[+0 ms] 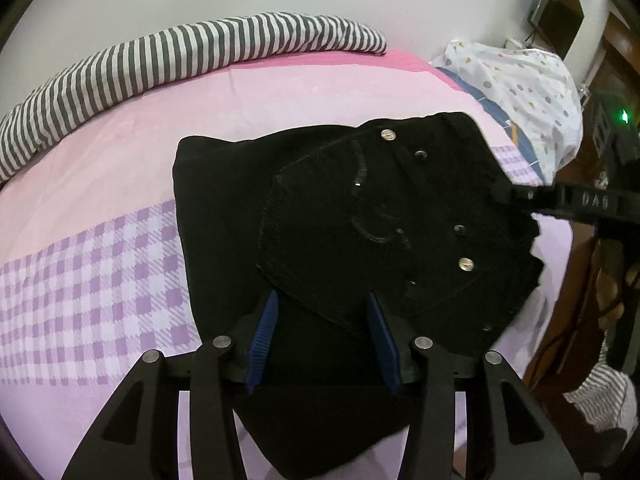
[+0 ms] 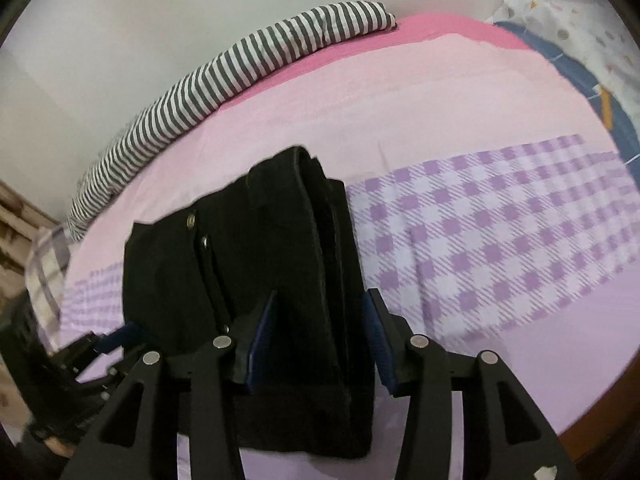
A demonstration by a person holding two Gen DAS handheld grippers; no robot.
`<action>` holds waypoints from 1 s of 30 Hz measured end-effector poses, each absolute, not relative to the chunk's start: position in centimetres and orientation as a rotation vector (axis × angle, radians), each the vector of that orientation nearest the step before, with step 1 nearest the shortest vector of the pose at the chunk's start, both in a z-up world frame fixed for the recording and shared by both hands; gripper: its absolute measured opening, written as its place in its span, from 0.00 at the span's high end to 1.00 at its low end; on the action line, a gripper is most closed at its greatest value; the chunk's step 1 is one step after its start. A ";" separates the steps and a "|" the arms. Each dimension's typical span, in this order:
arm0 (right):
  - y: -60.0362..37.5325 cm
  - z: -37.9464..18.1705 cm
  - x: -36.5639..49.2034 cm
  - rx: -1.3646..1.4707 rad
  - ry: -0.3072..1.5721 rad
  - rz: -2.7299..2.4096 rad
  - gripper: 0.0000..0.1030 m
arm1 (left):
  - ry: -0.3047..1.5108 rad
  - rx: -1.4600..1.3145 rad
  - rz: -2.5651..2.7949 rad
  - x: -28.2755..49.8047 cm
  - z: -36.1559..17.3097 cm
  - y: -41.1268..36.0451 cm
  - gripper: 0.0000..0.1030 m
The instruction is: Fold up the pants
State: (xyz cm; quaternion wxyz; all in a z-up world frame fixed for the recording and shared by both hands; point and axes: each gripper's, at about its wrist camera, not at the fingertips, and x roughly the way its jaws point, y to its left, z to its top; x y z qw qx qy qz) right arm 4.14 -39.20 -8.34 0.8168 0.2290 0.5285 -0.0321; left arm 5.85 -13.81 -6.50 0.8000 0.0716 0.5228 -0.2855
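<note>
Black pants (image 1: 340,216) lie folded into a compact bundle on the bed, back pocket and metal rivets facing up. My left gripper (image 1: 324,312) hovers at the bundle's near edge with its blue pads apart, open, holding nothing. In the right wrist view the pants (image 2: 248,264) show their stacked folded edges. My right gripper (image 2: 320,312) is open with its pads on either side of that folded edge, not pinching it. The right gripper also shows in the left wrist view (image 1: 520,194) at the bundle's far right edge. The left gripper shows in the right wrist view (image 2: 116,338) at lower left.
The bed sheet (image 1: 100,272) is pink with a purple checked band. A grey-and-white striped cloth (image 1: 160,64) lies along the wall. A white dotted pillow (image 1: 520,92) sits at the head end. Dark wooden furniture (image 1: 592,280) stands beside the bed.
</note>
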 end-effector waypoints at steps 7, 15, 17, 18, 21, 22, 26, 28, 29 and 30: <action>-38.4 -10.1 1.8 0.466 1.176 -0.112 0.58 | 1.160 0.198 -0.627 4.1 -6.8 -13.4 0.53; -39.0 -11.3 1.7 0.507 1.194 -0.119 0.55 | 1.178 0.234 -0.611 3.3 -7.6 -13.7 0.54; -39.1 -11.4 1.7 0.526 1.192 -0.121 0.55 | 1.170 0.247 -0.607 3.1 -7.8 -13.8 0.54; -38.9 -11.5 1.7 0.519 1.190 -0.124 0.55 | 1.165 0.253 -0.605 3.0 -7.8 -13.9 0.54; -38.6 -11.4 1.8 0.507 1.188 -0.136 0.54 | 1.158 0.263 -0.600 2.7 -7.8 -13.9 0.53; -38.6 -11.4 1.7 0.510 1.188 -0.139 0.53 | 1.157 0.264 -0.600 2.7 -7.7 -13.9 0.53; -38.6 -11.4 1.6 0.523 1.186 -0.140 0.52 | 1.150 0.268 -0.597 2.2 -7.5 -13.7 0.53; -38.6 -11.4 1.6 0.526 1.187 -0.142 0.52 | 1.147 0.270 -0.595 2.0 -7.4 -13.6 0.53; -38.6 -11.4 1.7 0.524 1.187 -0.141 0.52 | 1.145 0.274 -0.595 1.9 -7.4 -13.5 0.53; -38.6 -11.4 1.7 0.524 1.187 -0.140 0.51 | 1.141 0.278 -0.596 1.8 -7.4 -13.5 0.53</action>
